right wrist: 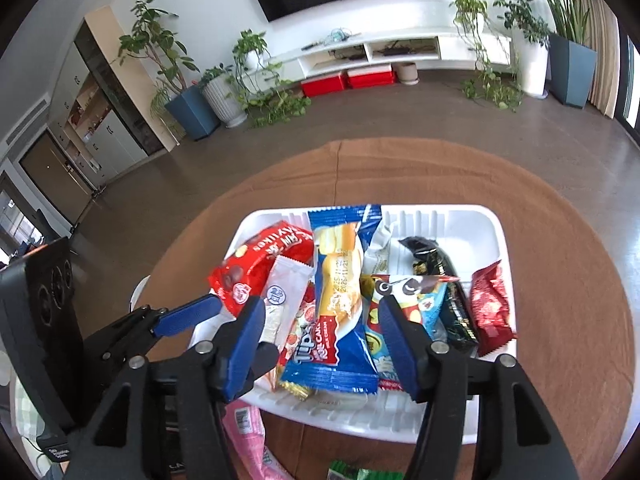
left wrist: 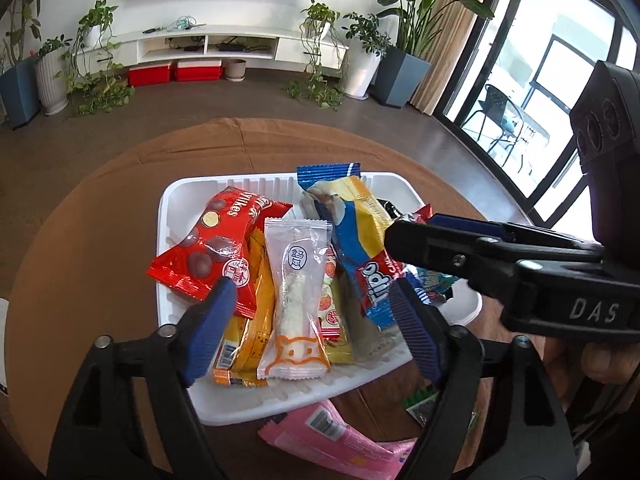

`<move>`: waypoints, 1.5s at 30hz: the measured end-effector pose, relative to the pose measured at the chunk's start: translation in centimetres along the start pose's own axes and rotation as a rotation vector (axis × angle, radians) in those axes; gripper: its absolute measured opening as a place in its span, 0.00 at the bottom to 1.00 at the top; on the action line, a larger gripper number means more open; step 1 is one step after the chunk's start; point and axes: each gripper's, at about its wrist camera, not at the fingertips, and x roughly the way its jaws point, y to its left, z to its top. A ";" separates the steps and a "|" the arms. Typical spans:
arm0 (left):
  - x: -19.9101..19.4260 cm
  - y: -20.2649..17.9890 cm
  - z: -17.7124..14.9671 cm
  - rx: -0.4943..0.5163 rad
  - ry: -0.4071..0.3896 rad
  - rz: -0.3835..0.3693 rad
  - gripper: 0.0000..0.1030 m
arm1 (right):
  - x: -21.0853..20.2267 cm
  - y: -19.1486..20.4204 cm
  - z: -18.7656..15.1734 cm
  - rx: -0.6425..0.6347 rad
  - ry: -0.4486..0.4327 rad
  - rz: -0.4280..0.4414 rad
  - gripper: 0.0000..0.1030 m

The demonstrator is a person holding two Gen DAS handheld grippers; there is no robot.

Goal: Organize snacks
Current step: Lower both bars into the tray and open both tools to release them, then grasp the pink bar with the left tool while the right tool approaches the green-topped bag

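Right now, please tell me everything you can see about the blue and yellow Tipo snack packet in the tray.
The Tipo packet is a long, glossy pillow pack, blue with a yellow middle panel picturing pale biscuits, and its end seams are crimped. It looks sealed and full. It lies lengthwise in the white tray, on top of other wrappers, tilted a little. The clear white packet lies to its left. The open right gripper hovers over its near end; contact is unclear.
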 end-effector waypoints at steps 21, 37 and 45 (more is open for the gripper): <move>-3.0 -1.9 -12.5 -0.090 0.077 0.097 1.00 | -8.9 -4.0 -16.1 0.117 -0.084 0.002 0.93; 3.2 -3.3 -10.0 -0.045 0.194 0.250 0.67 | -9.2 -3.3 -18.2 0.103 -0.079 0.010 0.93; 2.7 -2.7 -11.2 0.007 0.200 0.221 0.49 | -9.0 -3.0 -18.3 0.088 -0.072 -0.007 0.93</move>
